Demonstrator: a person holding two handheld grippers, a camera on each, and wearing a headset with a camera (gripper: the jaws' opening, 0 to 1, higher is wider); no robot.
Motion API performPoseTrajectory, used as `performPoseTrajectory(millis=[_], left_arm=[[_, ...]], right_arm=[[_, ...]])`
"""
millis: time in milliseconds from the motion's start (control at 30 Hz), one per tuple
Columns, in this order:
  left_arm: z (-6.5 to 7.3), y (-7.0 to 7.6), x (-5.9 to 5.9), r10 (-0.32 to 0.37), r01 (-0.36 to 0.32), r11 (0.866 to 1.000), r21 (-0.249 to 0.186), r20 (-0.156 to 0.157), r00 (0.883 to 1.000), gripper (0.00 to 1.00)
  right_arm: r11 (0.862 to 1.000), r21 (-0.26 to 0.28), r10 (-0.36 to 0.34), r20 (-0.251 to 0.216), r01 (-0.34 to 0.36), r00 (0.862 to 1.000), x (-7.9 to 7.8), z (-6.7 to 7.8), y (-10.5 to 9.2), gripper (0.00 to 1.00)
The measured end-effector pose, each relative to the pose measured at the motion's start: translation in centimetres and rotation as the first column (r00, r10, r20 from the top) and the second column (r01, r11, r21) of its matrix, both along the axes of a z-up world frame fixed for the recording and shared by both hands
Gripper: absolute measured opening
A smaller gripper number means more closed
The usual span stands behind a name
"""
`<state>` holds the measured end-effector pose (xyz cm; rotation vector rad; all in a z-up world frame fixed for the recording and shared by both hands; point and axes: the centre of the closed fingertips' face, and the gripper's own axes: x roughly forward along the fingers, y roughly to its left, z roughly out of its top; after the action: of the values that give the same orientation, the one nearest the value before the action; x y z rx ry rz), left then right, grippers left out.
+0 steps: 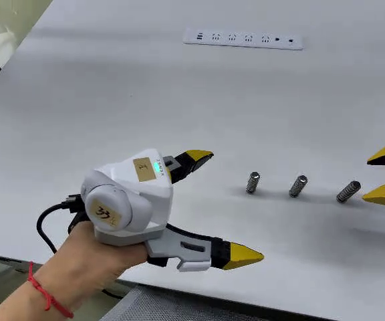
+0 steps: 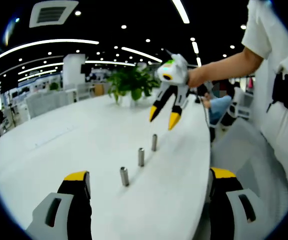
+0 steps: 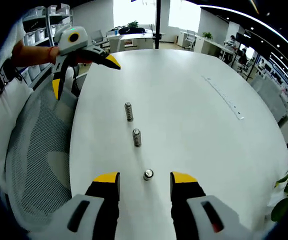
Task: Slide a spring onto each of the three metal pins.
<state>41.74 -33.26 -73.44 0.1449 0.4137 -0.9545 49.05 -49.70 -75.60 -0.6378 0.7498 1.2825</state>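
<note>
now, the last pin: check the seat, then back off clean

my right claw (image 1: 384,174) is open and holds nothing. its yellow tips sit just short of the near pin (image 3: 148,174), which stands in line with the gap between them, and i see no contact. beyond it, in a row on the white surface (image 1: 146,100), stand the middle pin (image 3: 137,137) and the far pin (image 3: 129,111), each apart from its neighbour. my left claw (image 1: 224,206) is spread wide and also empty. it hangs off the far end of the row, pointing along it, apart from the pins.

in the head view all three pins look ridged along the shaft with a bright cap on top, so i judge the springs (image 1: 252,182) are already on. the left gripper view is too blurred to confirm the coils.

so the step in hand, as i read it, is a check on the near pin. to do it well, i'd hold the jaws wide enough that neither tip brushes the coil, then look down on the cap to see whether the spring sits right to the base. if it rides high, i'd close lightly on the coil, not the pin, and ease it straight down the axis. a sideways push could, i'd guess, tip the pin into the middle one. after that, i'd draw straight back, lifted off the surface.
</note>
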Motion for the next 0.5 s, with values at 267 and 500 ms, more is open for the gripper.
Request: performPoseTrajectory(millis=[267, 500], left_arm=[[-0.4, 0.5, 0.0, -0.01, 0.01, 1.0, 0.025, -0.006, 1.0, 1.0], [-1.0, 1.3, 0.2, -0.002, 0.003, 0.999, 0.045, -0.023, 1.0, 1.0]], right_arm=[[0.984, 0.14, -0.111, 0.009, 0.109, 0.994, -0.7, 0.9, -3.3, 0.59], [0.959, 0.227, -0.175, 0.006, 0.169, 0.985, -1.9, 0.6, -5.3, 0.76]])
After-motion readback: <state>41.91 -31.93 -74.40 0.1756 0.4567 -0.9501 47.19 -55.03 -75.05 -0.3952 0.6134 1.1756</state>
